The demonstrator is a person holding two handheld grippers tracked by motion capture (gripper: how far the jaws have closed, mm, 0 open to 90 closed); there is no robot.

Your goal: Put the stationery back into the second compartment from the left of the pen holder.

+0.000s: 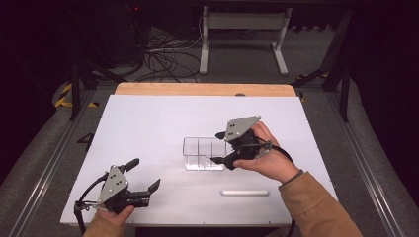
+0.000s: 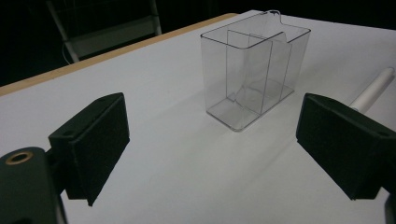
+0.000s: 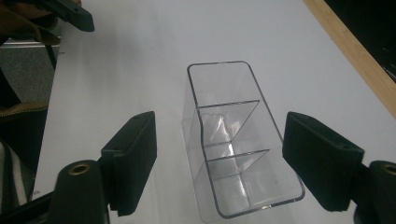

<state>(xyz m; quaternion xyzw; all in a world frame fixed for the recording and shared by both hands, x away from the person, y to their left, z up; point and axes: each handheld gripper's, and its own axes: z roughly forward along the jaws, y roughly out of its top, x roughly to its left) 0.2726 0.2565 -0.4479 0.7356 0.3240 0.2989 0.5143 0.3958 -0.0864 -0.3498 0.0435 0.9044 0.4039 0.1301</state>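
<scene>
A clear plastic box point(image 1: 202, 154) with inner dividers stands upright at the middle of the white table top point(image 1: 148, 123). My right gripper point(image 1: 218, 147) hovers at the box's right end, open, one jaw on each side of it. In the right gripper view the pads point(image 3: 135, 158) stand clear of the box point(image 3: 229, 140) walls and nothing is held. My left gripper point(image 1: 145, 174) rests near the table's front left corner, open and empty, aimed toward the box point(image 2: 254, 70). A white tube point(image 1: 244, 193) lies flat in front of the box, also seen as the tube point(image 2: 373, 88) past the left gripper's far jaw.
A wooden strip point(image 1: 205, 89) runs along the table's far edge. Beyond it stand a white frame point(image 1: 242, 29) and loose cables point(image 1: 163, 59) on the floor. Bare white surface spreads to the left of and behind the box.
</scene>
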